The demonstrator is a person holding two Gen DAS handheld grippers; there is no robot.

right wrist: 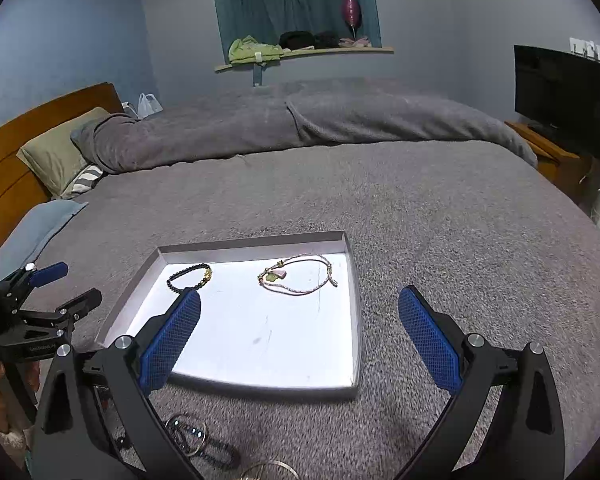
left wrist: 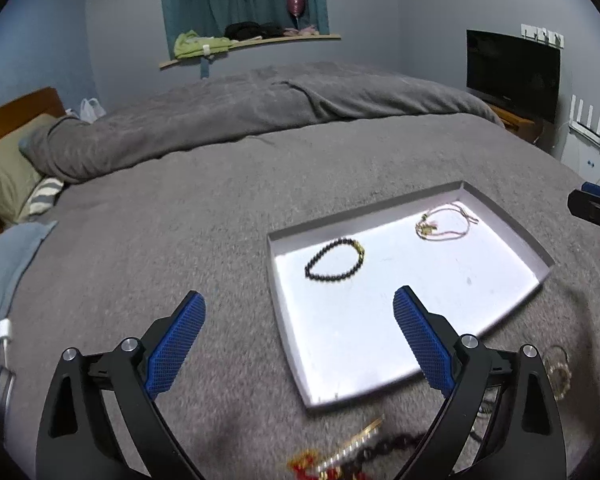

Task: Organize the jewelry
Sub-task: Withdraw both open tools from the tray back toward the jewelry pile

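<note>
Tool (left wrist: pixel 298 304) pads: blue, cross-hatched, elongated

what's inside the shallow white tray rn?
Shallow white tray holds a black beaded bracelet and a thin pink cord bracelet with charms, apart. Right tool's finger covers a strip of the floor.

Black-framed left tool (left wrist: pixel 298 300), right tool (right wrist: pixel 300 304); blue textured pads, silver screws.

Dim, flat indoor light with a cool cast; the white tray (left wrist: pixel 380 360) floor glares brightest (nearly washed out). Fisheye bending curves the edges, corners go black, and the nearest jewellery (left wrist: pixel 340 456) smears into blur.
</note>
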